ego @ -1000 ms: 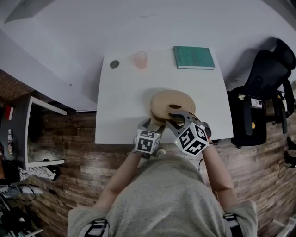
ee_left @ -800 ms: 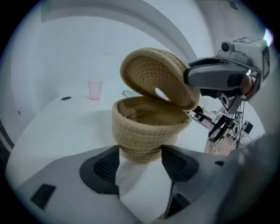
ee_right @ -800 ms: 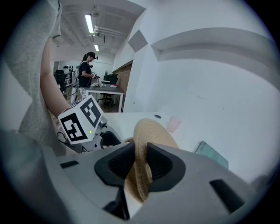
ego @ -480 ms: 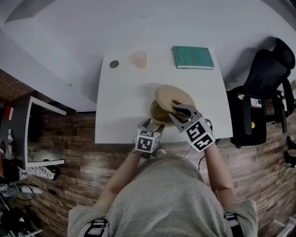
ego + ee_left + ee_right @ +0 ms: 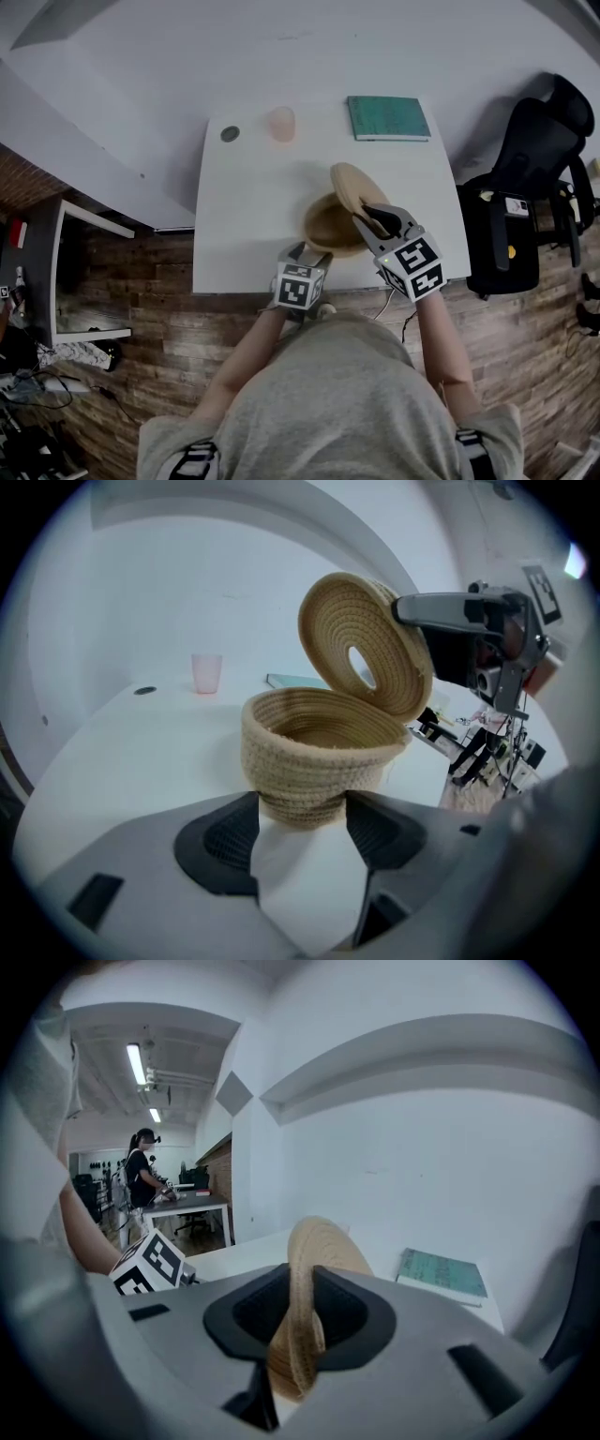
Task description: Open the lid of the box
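A round woven basket box (image 5: pixel 324 227) stands near the front edge of the white table (image 5: pixel 246 211), its inside showing. Its woven lid (image 5: pixel 352 190), with a hole in the middle, is lifted off and stands tilted on edge above the basket's right rim. My right gripper (image 5: pixel 372 218) is shut on the lid's edge; in the right gripper view the lid (image 5: pixel 315 1246) runs edge-on between the pads of that gripper (image 5: pixel 298 1314). My left gripper (image 5: pixel 312 251) is shut on the basket's narrow base (image 5: pixel 302 806), one pad on each side, and the lid (image 5: pixel 366 647) hangs over the basket.
At the table's far edge stand a pink cup (image 5: pixel 281 123), a small dark disc (image 5: pixel 230 134) and a green book (image 5: pixel 388 118). A black chair (image 5: pixel 539 173) is to the right of the table. A shelf unit (image 5: pixel 66 272) stands on the wooden floor at left.
The lid lay flat on the basket; the right gripper has lifted it and swung it up on edge toward the right. The left gripper and basket have stayed put.
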The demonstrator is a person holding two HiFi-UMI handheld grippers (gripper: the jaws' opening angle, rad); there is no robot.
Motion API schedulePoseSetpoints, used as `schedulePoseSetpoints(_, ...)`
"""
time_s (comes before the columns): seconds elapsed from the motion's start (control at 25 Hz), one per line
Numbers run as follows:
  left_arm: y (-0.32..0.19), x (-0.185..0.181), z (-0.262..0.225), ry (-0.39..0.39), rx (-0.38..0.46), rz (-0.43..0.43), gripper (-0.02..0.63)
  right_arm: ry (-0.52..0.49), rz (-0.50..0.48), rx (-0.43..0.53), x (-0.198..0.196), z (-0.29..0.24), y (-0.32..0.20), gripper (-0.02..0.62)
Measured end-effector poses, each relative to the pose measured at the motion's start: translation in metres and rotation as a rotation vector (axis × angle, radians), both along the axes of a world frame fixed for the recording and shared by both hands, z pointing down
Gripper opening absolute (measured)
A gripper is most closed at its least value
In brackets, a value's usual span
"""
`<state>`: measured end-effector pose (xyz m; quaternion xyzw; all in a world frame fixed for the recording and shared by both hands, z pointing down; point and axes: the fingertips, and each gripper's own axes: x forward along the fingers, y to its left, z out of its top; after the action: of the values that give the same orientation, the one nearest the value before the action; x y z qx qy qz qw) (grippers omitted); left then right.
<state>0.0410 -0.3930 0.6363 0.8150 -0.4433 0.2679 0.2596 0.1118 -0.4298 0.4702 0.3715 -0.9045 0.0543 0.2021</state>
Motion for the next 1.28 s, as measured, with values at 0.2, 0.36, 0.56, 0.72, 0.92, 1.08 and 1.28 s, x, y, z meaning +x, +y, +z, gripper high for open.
schedulePoseSetpoints(0.2, 0.0, 0.0, 0.0, 0.002, -0.003, 0.008, 0.281, -0.094, 0.102, -0.021, 0.017, -0.009, -0.007, 0.078)
schedulePoseSetpoints(0.36, 0.002, -0.002, -0.004, 0.013, -0.001, 0.02, 0.281, -0.177, 0.196, -0.033, 0.029, -0.018, -0.009, 0.078)
schedulePoseSetpoints(0.56, 0.006, -0.008, -0.01, 0.031, -0.004, 0.014, 0.279, -0.297, 0.328, -0.052, 0.048, -0.028, -0.008, 0.077)
schedulePoseSetpoints(0.72, 0.011, -0.016, -0.02, 0.046, 0.013, 0.012, 0.278, -0.347, 0.403, -0.052, 0.059, -0.033, 0.002, 0.077)
schedulePoseSetpoints(0.92, 0.023, -0.029, -0.028, 0.038, 0.026, 0.008, 0.238, -0.376, 0.468, -0.041, 0.061, -0.038, 0.022, 0.077)
schedulePoseSetpoints(1.08, 0.036, -0.039, -0.037, 0.03, 0.039, -0.012, 0.203, -0.389, 0.494, -0.03, 0.058, -0.044, 0.042, 0.077)
schedulePoseSetpoints(1.28, 0.06, -0.051, -0.045, 0.014, 0.065, -0.018, 0.129, -0.414, 0.514, -0.016, 0.049, -0.051, 0.075, 0.077)
